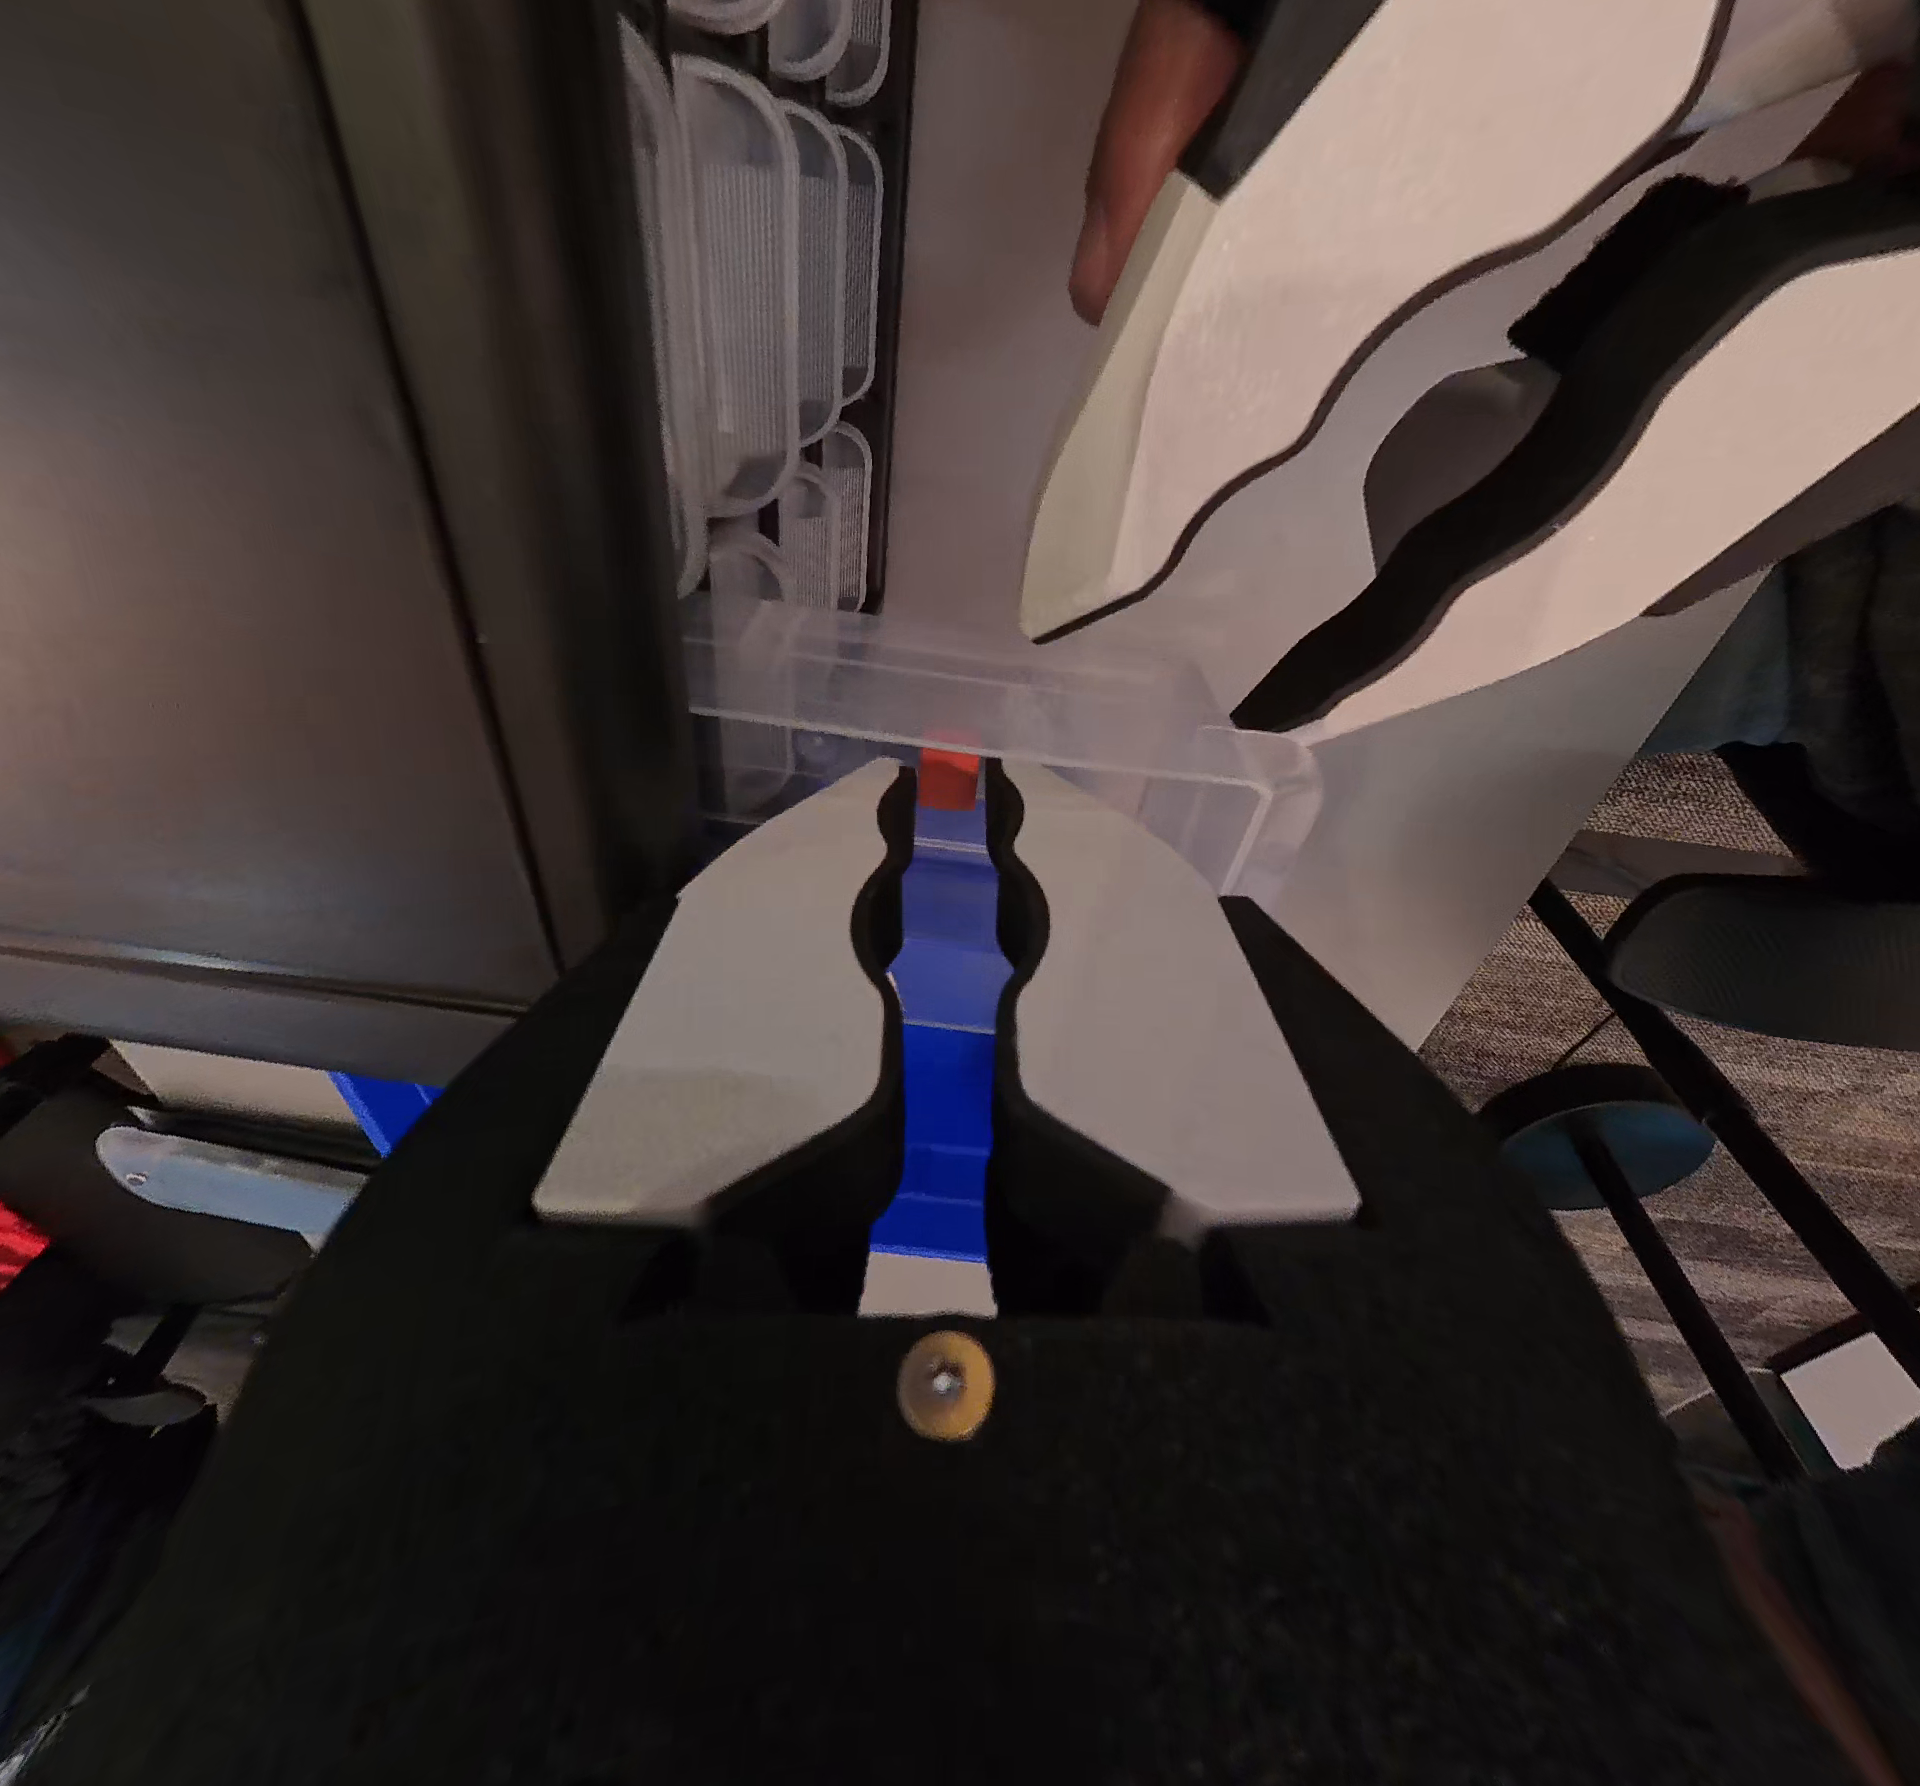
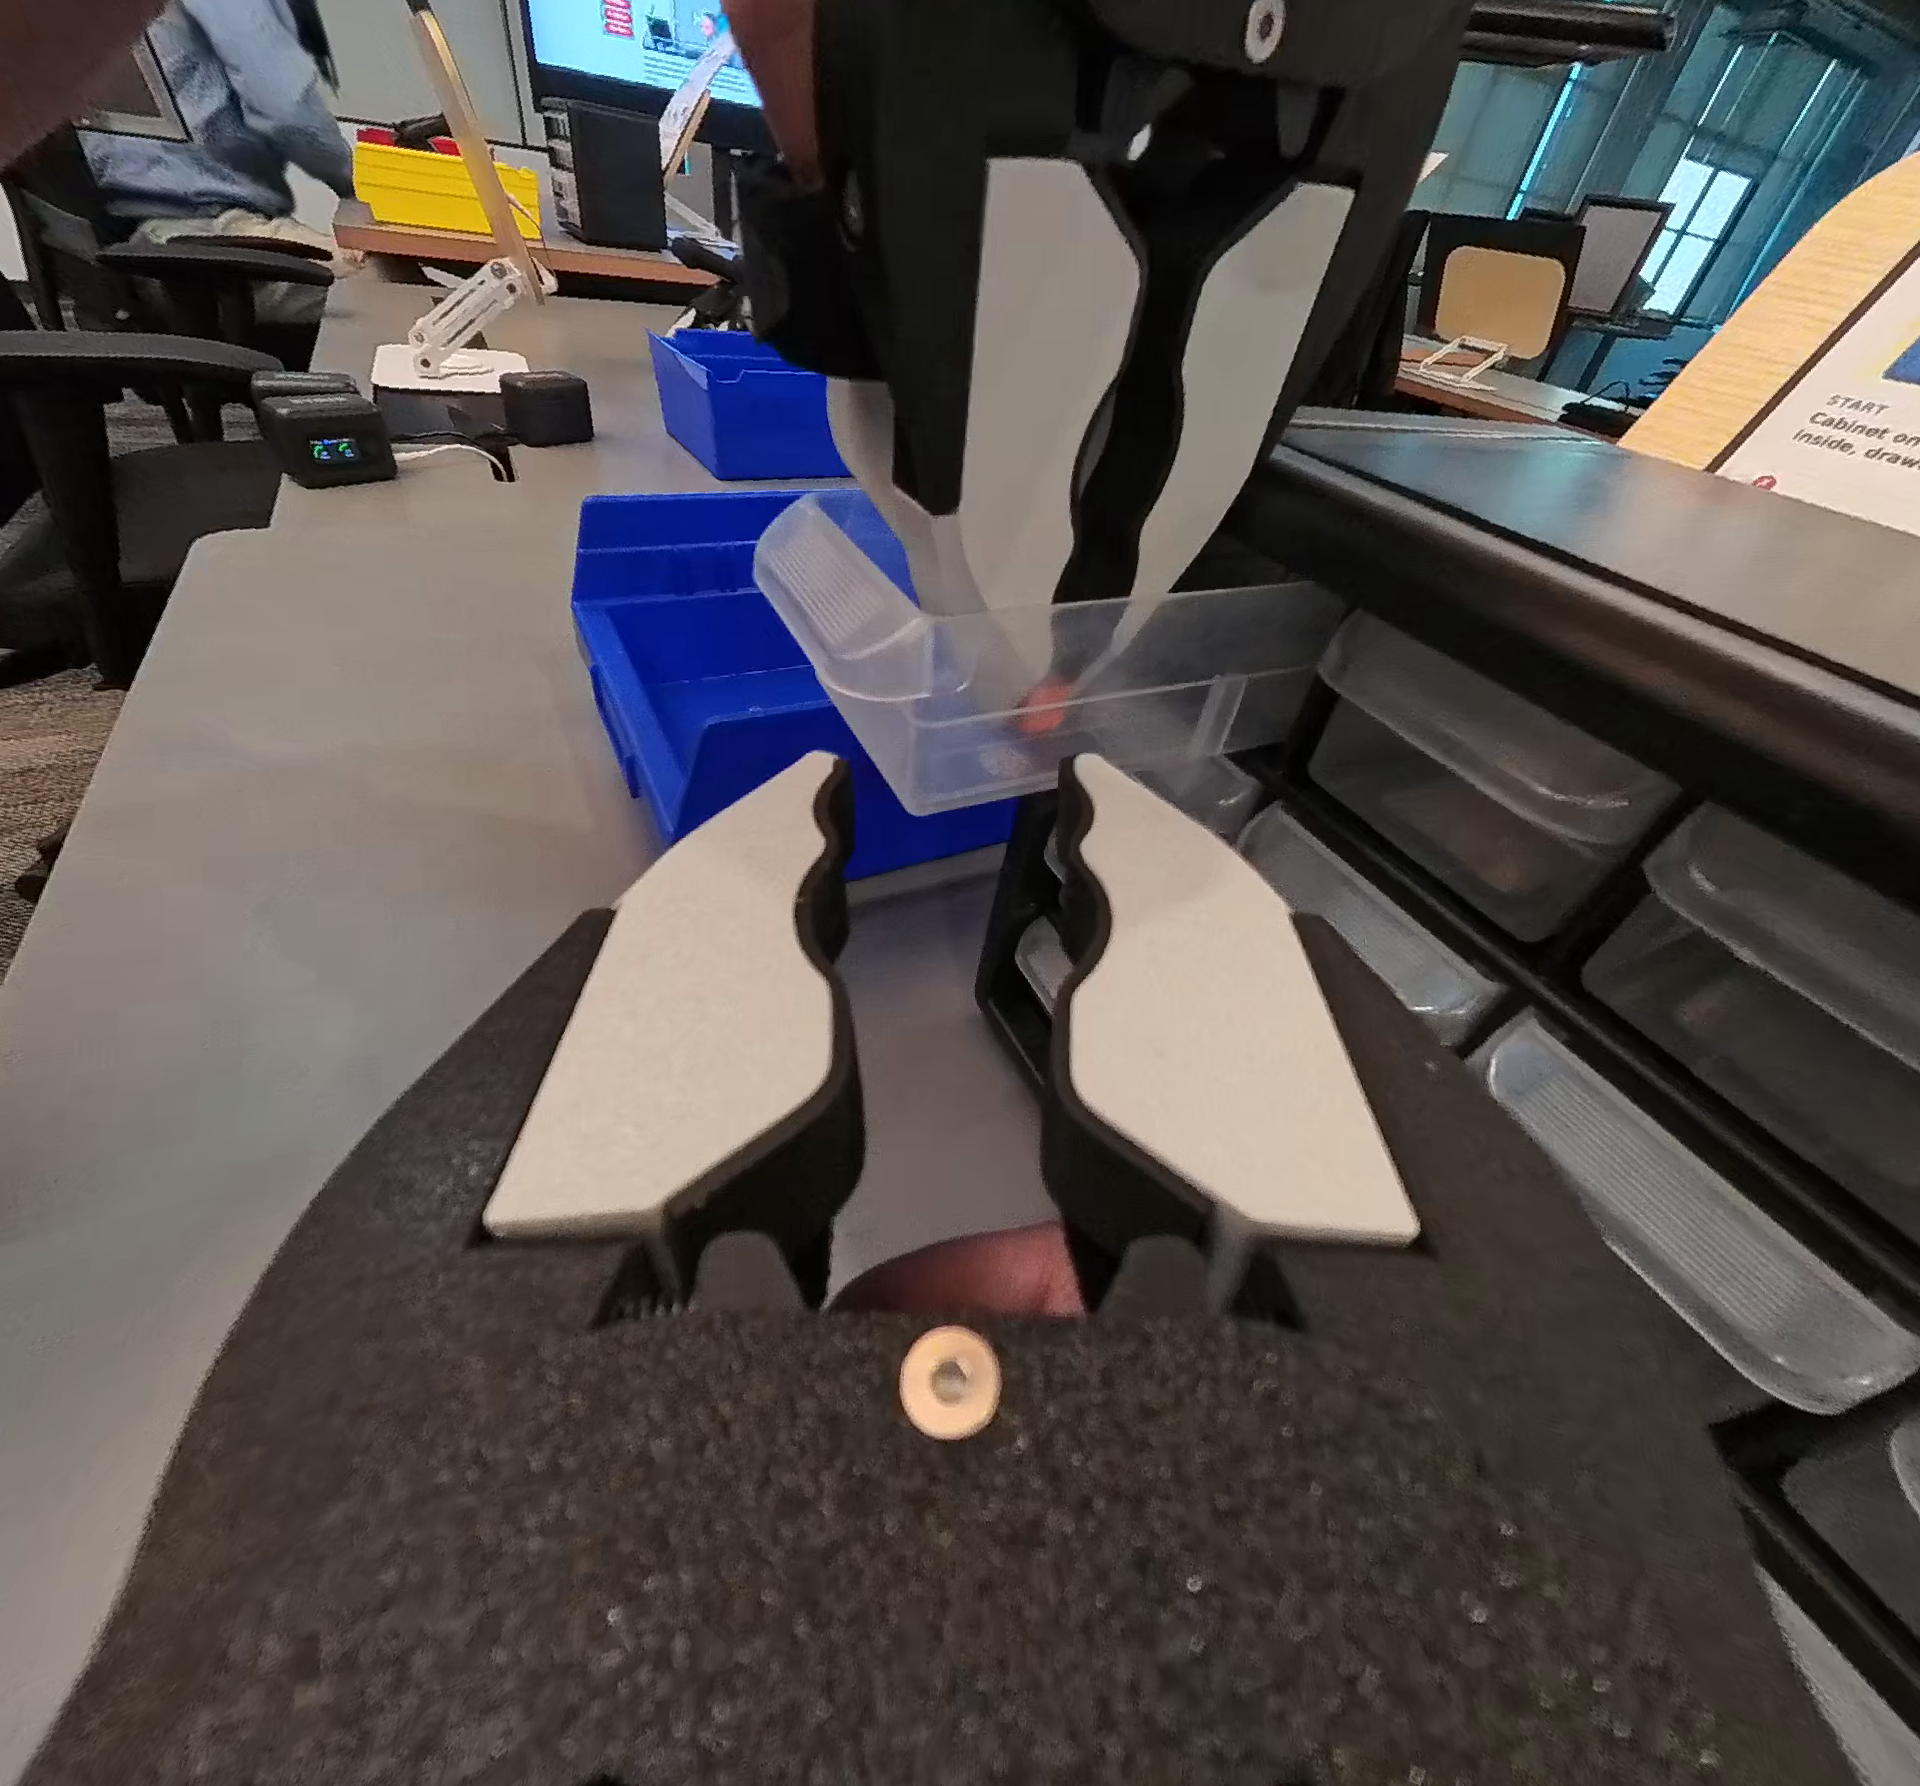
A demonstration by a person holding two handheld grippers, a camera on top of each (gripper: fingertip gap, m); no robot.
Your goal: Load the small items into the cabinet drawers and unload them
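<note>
Right wrist view: left gripper (image 2: pixel 1049 687) fingers pinch a blurred red item (image 2: pixel 1042 706) inside the drawer (image 2: pixel 1164 687); right gripper (image 2: pixel 951 801) gapes.

Small red item (image 2: pixel 1042 703) inside clear drawer (image 2: pixel 1164 666), pulled out from black cabinet (image 2: pixel 1558 531)

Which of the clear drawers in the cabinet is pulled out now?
The top corner drawer, beside the blue bins; it alone sticks out, with the left gripper inside it. The other drawers are closed.
</note>
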